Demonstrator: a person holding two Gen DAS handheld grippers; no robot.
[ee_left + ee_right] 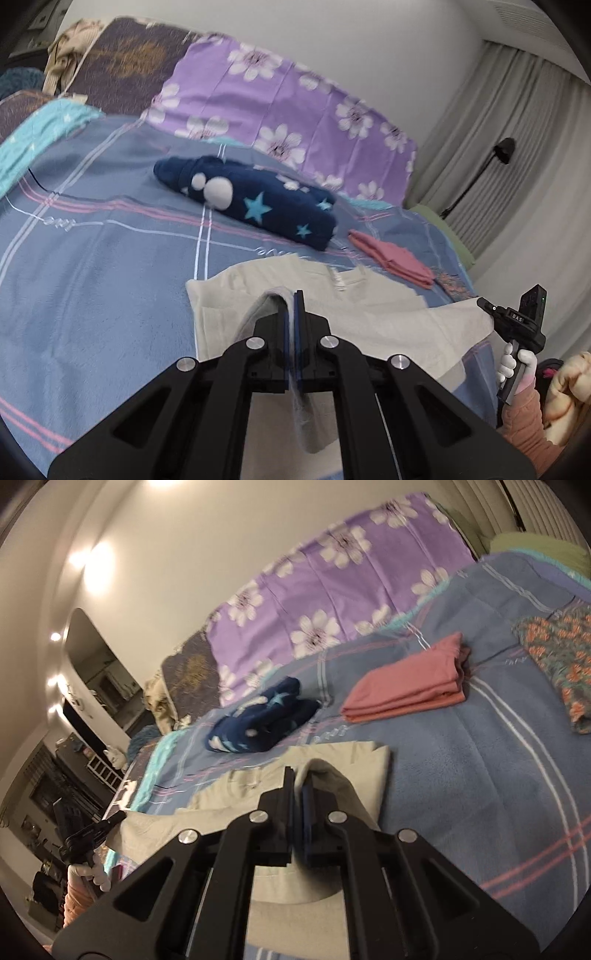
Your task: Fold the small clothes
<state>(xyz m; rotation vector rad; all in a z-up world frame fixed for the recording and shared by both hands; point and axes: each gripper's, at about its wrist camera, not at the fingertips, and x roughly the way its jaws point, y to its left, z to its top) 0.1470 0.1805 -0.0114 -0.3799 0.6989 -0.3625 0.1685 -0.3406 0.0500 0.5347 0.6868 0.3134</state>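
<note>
A cream garment (pixel 369 317) lies spread on the blue striped blanket (pixel 96 266), one edge lifted and stretched between both grippers. My left gripper (pixel 294 299) is shut on a corner of it, the cloth draping over the left finger. The right gripper (pixel 484 305) appears at the right of the left wrist view, pinching the far corner. In the right wrist view the right gripper (pixel 298 777) is shut on the cream garment (pixel 351 764), whose fold hangs over its right finger. The left gripper (pixel 114 818) shows small at the left there, held by a white-gloved hand (pixel 96 875).
A folded navy star-print garment (pixel 258 203) and a folded pink garment (pixel 410 681) lie farther back on the blanket. A floral-print piece (pixel 561 657) sits at the right. A purple flowered cover (pixel 288 107) rises behind. Curtains (pixel 491 158) and a black floor lamp (pixel 504 151) stand at the right.
</note>
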